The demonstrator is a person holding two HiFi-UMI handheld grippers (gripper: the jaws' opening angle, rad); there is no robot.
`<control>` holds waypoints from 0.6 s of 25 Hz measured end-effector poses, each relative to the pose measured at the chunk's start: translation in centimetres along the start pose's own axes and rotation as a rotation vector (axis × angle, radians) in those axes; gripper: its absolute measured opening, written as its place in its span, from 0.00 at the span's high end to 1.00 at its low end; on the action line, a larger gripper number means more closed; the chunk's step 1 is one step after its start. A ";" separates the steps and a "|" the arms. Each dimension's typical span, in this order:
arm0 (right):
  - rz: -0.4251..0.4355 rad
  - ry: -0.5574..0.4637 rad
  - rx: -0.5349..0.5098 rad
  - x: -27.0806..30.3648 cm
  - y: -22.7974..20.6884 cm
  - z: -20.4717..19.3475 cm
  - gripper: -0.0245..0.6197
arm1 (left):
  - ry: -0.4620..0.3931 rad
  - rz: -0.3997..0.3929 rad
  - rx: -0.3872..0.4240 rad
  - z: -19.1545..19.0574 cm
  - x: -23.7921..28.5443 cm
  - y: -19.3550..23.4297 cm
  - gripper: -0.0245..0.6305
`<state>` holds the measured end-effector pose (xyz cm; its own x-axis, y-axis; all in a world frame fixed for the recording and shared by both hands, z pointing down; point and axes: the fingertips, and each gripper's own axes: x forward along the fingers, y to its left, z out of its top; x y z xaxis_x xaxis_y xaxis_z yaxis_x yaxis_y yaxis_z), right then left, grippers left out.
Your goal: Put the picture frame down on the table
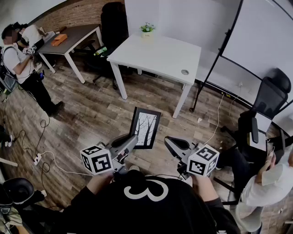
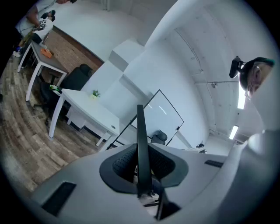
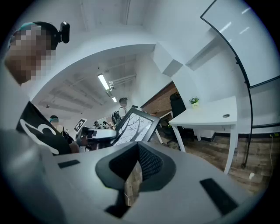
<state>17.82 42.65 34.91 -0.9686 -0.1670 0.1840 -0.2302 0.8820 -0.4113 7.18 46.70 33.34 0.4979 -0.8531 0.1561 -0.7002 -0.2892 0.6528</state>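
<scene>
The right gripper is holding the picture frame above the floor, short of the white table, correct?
No, it's the left gripper holding the picture frame above the floor, short of the white table; the left gripper view shows its edge between the fingers.

A brown and grey wood plank floor (image 1: 91, 114) runs below me, with cables (image 1: 46, 155) trailing over it at my left. Ahead stands a white table (image 1: 160, 55) with a small potted plant (image 1: 147, 28) at its far edge, near a white wall (image 1: 183, 13). Further left, a brick wall (image 1: 73, 13) backs a grey desk (image 1: 75, 36). To my right is a whiteboard (image 1: 261, 41) on a black stand, with a black office chair (image 1: 270, 93) near it. Strip lights (image 3: 103, 82) glow on the ceiling.
</scene>
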 end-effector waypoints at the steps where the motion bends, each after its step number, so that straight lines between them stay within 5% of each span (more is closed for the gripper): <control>1: 0.002 0.005 0.001 0.3 -0.1 0.1 0.93 | -0.001 0.002 -0.003 0.0 0.0 0.2 0.84; 15: 0.017 -0.003 0.013 0.9 -0.9 0.3 0.92 | 0.002 -0.004 0.018 0.7 0.8 0.3 0.84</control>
<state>17.12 41.58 35.20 -0.9726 -0.1539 0.1743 -0.2153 0.8788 -0.4259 6.97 45.63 33.12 0.5020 -0.8508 0.1553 -0.7070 -0.3003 0.6403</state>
